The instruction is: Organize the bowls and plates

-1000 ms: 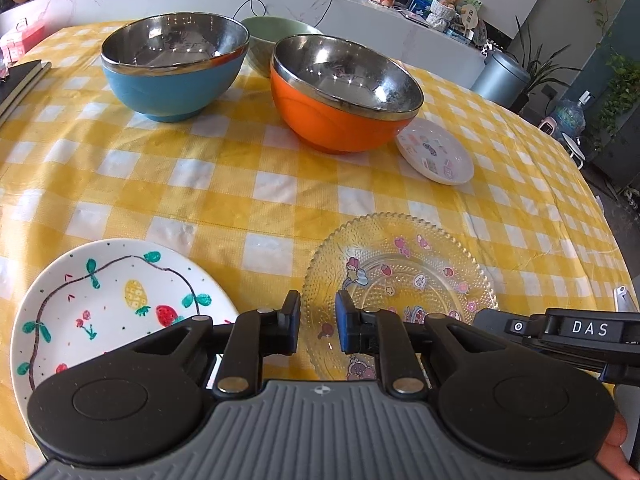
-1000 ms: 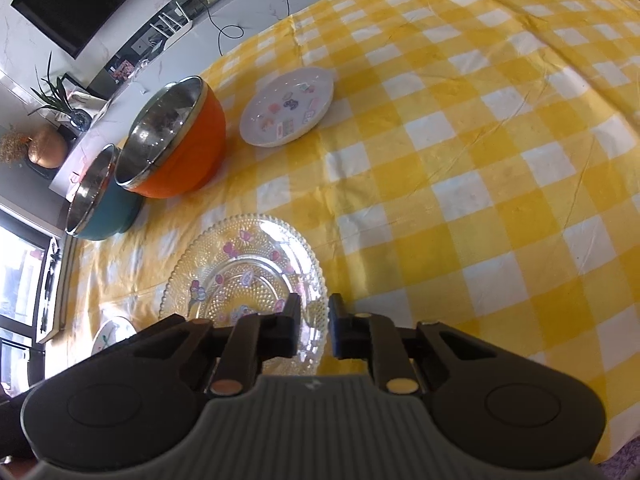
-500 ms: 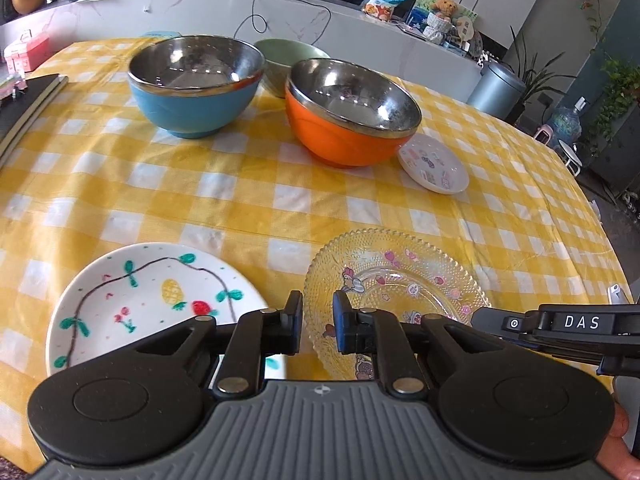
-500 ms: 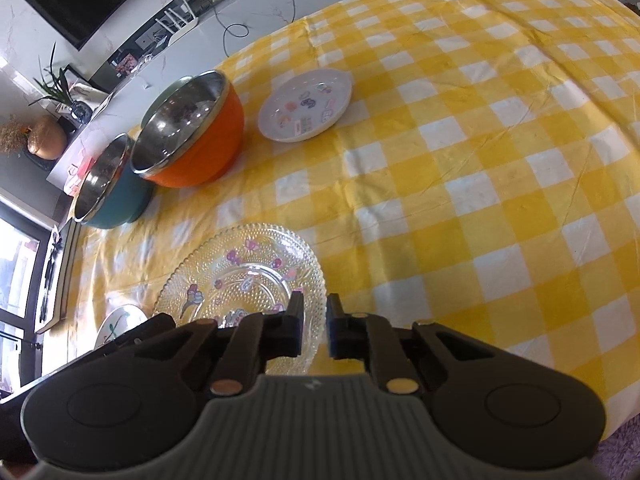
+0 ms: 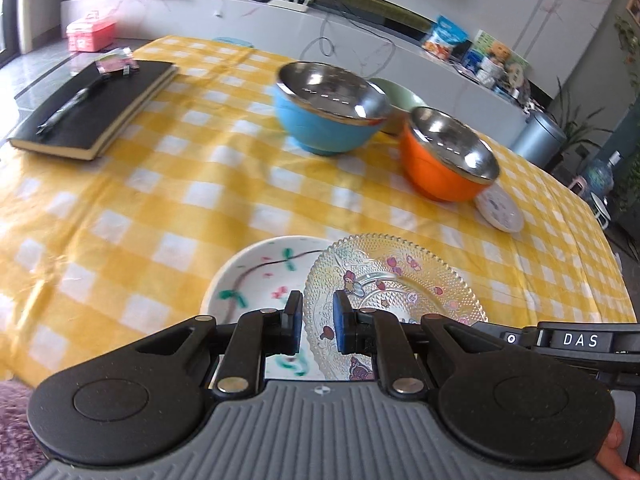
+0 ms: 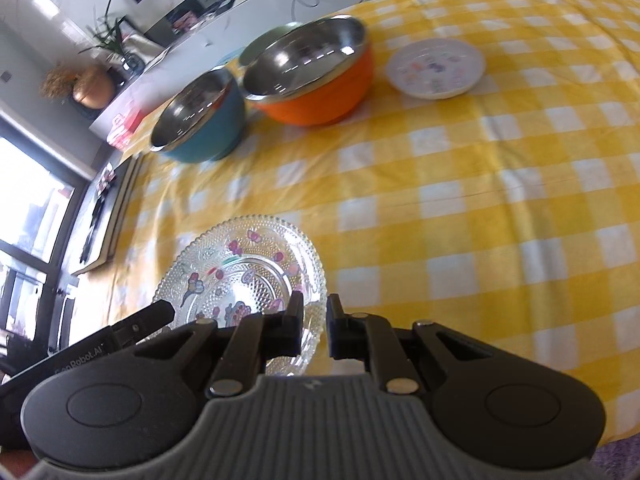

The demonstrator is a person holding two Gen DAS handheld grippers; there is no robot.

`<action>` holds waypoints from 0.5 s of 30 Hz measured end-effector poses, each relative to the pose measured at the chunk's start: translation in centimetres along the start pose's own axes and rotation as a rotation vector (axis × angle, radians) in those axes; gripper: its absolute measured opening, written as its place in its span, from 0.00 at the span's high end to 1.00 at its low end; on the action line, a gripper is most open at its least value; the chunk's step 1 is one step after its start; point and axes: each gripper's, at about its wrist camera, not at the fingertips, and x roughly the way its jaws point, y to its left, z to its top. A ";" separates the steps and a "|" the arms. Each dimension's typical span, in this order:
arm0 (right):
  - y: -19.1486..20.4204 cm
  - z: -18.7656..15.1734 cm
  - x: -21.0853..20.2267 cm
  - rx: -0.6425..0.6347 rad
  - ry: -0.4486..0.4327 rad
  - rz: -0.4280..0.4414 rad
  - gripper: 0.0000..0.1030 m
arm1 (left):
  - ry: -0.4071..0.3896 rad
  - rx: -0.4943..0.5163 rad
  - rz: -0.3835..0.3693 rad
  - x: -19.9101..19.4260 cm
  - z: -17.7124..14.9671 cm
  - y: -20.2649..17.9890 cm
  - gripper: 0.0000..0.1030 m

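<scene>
The glass plate [image 5: 394, 280], gripped by its near rim on opposite sides by the left gripper [image 5: 316, 322] and right gripper [image 6: 314, 326], hangs above the yellow checked tablecloth [image 6: 480, 200], overlapping the painted white plate [image 5: 256, 276] below, bowls beyond.

DAS: white letters on a black strip [image 5: 581, 340] on the right hand-held gripper [image 6: 314, 326], seen at the right edge of the left wrist view
GenRobot.AI: faint grey lettering, first letters hard to read, on the black body [image 6: 82, 364] of the left hand-held gripper [image 5: 316, 322], seen at the lower left of the right wrist view
other print: snack bags and boxes on the far counter [image 5: 444, 38] too blurred to read
</scene>
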 end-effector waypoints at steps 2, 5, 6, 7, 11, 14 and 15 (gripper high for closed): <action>1.2 -0.3 0.7 -0.027 0.011 0.004 0.91 | -0.001 -0.014 0.019 -0.1 -0.2 1.0 0.84; 2.7 -0.6 1.6 -0.064 0.021 0.007 0.91 | -0.001 -0.043 0.037 -0.2 -0.4 2.6 0.84; 3.1 -0.6 1.9 -0.075 0.024 0.007 0.91 | -0.001 -0.053 0.040 -0.2 -0.4 3.1 0.84; 3.5 -0.7 2.2 -0.085 0.028 0.006 0.91 | -0.001 -0.063 0.041 -0.2 -0.4 3.4 0.84; 4.4 -1.0 3.1 -0.110 0.040 -0.002 0.91 | -0.005 -0.079 0.050 -0.1 -0.6 4.4 0.84; 5.1 -1.0 3.3 -0.142 0.029 -0.022 0.90 | -0.004 -0.078 0.051 0.0 -0.7 4.5 0.84; 5.3 -1.0 3.4 -0.151 0.025 -0.029 0.90 | -0.005 -0.072 0.055 0.1 -0.7 4.4 0.84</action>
